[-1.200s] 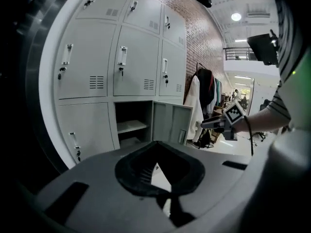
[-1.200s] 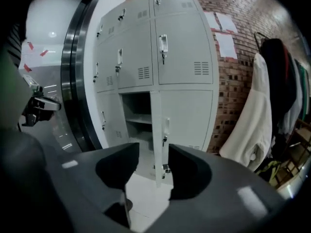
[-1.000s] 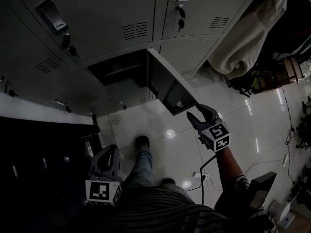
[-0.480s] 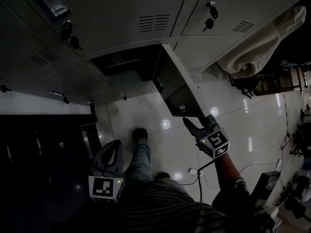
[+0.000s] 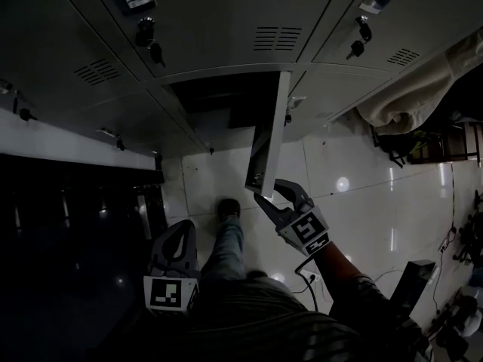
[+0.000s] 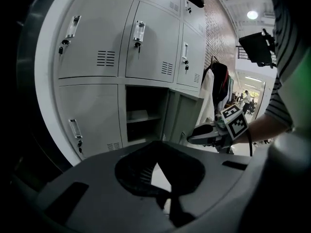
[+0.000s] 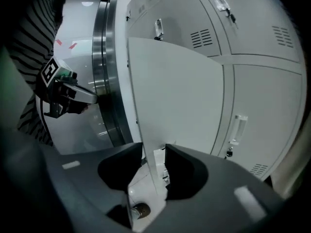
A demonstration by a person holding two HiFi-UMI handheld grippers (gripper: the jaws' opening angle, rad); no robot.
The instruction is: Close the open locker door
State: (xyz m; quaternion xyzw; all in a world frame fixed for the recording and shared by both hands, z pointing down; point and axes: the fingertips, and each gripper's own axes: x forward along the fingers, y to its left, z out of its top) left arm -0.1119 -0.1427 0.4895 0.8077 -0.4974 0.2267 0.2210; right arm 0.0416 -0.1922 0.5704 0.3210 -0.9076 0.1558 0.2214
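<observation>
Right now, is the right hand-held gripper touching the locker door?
Cannot tell: right gripper view shows the locker door between closing jaws of the right hand-held gripper, contact unclear.
</observation>
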